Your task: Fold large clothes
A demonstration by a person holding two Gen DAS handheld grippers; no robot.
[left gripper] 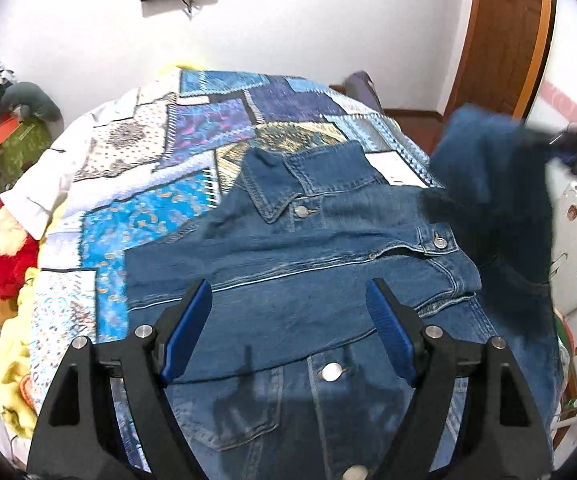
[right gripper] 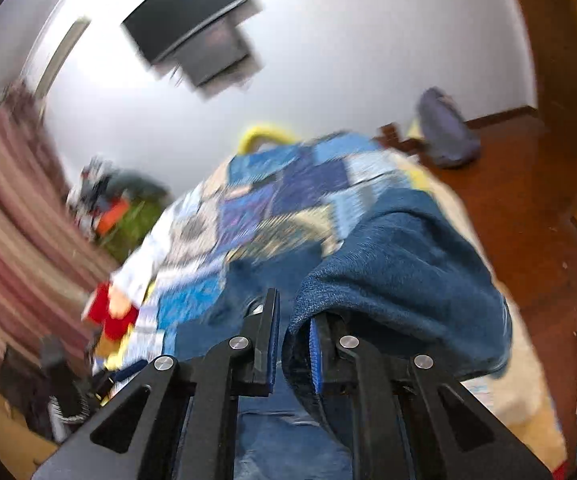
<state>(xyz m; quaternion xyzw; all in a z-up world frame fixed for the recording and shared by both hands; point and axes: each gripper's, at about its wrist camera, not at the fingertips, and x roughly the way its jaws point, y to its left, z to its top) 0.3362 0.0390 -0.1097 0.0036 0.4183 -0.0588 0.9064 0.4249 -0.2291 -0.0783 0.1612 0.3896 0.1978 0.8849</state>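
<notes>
Currently a blue denim jacket with metal buttons (left gripper: 288, 248) is lying front-up on the blue patchwork bedspread (left gripper: 160, 208), collar pointing away, long axis running away from the cameras. Its right sleeve (right gripper: 400, 272) is hanging bunched over the right gripper (right gripper: 294, 340), whose jaws are pinching that cloth nearly closed, off the jacket's right edge. Left gripper (left gripper: 288, 332) is hovering wide apart over the chest, gripping nothing, nearer the body. Judging from this, the sleeve needs crossing leftward. Right view is blurring; the cuff is hiding; the hem is cropping out below.
</notes>
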